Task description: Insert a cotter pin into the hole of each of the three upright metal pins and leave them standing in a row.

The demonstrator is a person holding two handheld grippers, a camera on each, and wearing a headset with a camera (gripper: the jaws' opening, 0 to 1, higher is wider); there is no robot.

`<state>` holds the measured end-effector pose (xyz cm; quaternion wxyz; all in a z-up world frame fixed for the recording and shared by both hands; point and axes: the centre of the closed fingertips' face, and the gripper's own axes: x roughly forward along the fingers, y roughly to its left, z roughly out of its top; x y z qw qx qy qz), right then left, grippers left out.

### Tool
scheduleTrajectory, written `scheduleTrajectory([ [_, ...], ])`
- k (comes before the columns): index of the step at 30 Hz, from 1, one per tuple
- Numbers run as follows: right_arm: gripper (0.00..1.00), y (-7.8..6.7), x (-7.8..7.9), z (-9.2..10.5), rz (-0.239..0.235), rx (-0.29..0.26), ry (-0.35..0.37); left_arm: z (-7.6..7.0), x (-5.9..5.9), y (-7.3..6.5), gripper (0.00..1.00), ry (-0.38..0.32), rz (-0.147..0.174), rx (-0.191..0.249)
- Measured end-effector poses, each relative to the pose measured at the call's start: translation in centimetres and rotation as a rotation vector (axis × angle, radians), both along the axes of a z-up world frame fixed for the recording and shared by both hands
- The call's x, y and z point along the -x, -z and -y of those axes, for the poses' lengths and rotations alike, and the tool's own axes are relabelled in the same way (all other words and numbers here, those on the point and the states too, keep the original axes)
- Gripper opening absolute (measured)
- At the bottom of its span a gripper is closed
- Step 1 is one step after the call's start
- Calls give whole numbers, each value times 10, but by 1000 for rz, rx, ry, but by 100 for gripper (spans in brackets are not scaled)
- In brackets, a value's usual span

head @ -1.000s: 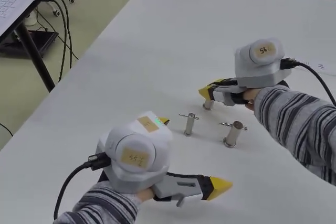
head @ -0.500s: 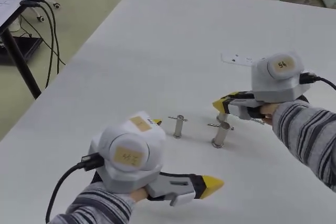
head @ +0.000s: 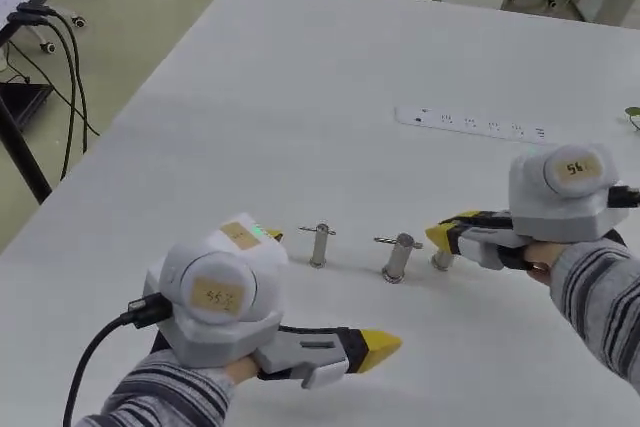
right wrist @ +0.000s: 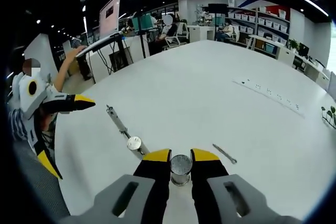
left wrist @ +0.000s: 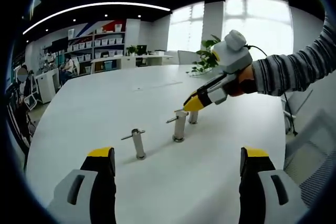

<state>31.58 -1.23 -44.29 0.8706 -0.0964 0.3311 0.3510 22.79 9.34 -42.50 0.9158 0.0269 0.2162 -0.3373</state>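
Surface: white workbench (head: 300, 97), with a white power strip (head: 470, 124) lying flat at 1 o'clock from the row of pins in the head view.
Room: open office with shelves, desks and plants behind the bench; black cables hang over the floor at 10 o'clock in the head view.
Row: three upright metal pins stand in a line running 9 o'clock to 3 o'clock across the head view, near one another but apart.
First metal pin (head: 319, 246): stands at the 9 o'clock end, with a first cotter pin (head: 325, 232) through its top, sticking out on both sides.
Middle metal pin (head: 398, 258): upright, with a second cotter pin (head: 386, 241) through its top, its long end pointing toward 9 o'clock.
Third metal pin (right wrist: 180, 170): at the 3 o'clock end, upright between the right gripper's yellow tips (seen from above in the right gripper view, its round top facing the camera).
Right gripper (right wrist: 181, 157): jaws drawn in against both sides of the third metal pin, clasping it low over the workbench.
Loose cotter pin (right wrist: 224, 153): lies flat on the workbench at 2 o'clock from the third metal pin in the right gripper view, just beside the gripper's jaw, not touching the pin.
Left gripper (left wrist: 178, 153): jaws spread wide with nothing between them, held near the bench edge at 6 o'clock from the first metal pin, pointing toward the row.
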Motion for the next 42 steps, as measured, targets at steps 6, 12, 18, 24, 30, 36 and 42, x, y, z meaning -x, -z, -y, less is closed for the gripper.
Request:
scheduleTrajectory([
  [6, 9, -2, 15, 8, -6, -12, 31, 4, 1, 0, 99, 14, -2, -3],
  [12, 9, 0, 29, 11, 4, -1, 38, 6, 2, 1, 99, 20, -2, -5],
  [18, 9, 3, 43, 10, 2, 8, 41, 6, 3, 0, 99, 25, 2, -6],
  [24, 9, 4, 59, -1, 1, -7, 43, 8, 3, 1, 99, 35, -3, -13],
  [30, 9, 4, 70, -16, 2, -22, 37, 9, 4, 1, 99, 49, 2, -22],
  [36, 9, 8, 78, -30, 2, -25, 21, 12, 5, 1, 99, 61, 1, -19],
  [42, 9, 10, 84, -41, 12, -27, 14, 14, 7, 3, 99, 74, -1, -26],
])
